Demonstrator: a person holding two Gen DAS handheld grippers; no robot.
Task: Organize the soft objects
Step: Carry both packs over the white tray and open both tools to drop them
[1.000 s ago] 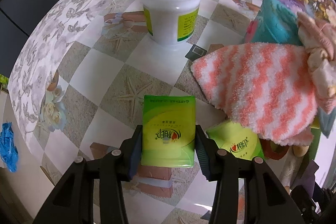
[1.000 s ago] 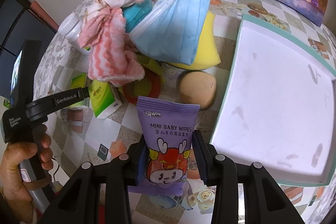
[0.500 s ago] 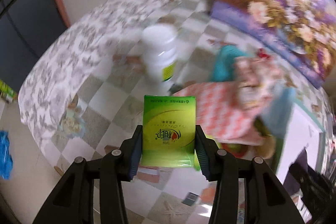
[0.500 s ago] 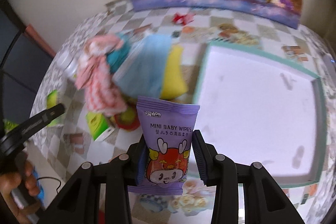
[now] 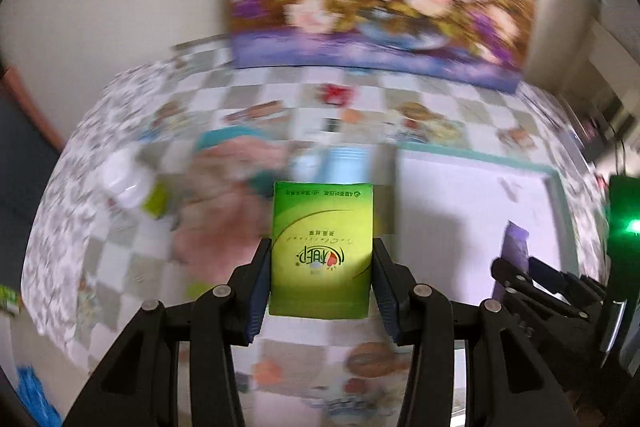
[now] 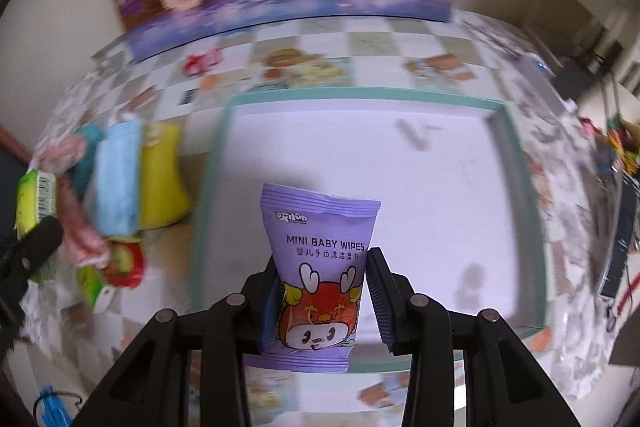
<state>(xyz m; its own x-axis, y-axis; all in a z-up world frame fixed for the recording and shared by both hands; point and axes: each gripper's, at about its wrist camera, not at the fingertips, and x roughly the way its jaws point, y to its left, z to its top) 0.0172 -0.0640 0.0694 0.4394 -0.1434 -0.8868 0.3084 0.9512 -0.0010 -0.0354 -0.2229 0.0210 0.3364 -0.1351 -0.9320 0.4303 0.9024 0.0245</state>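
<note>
The left gripper (image 5: 321,281) clamps a flat green plastic tissue pack (image 5: 321,247), print upside down; the right gripper (image 6: 322,293) clamps a purple foil baby-wipes sachet (image 6: 318,277) with a red cartoon face, over the white teal-rimmed tray (image 6: 516,195); blurred soft pile (image 6: 120,179) at nine o'clock.

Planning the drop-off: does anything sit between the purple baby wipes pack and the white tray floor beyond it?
Nothing visible does. The right gripper holds the baby wipes pack in front of the tray, whose white floor looks bare apart from faint marks. The loose pile lies outside the tray's left rim.
</note>
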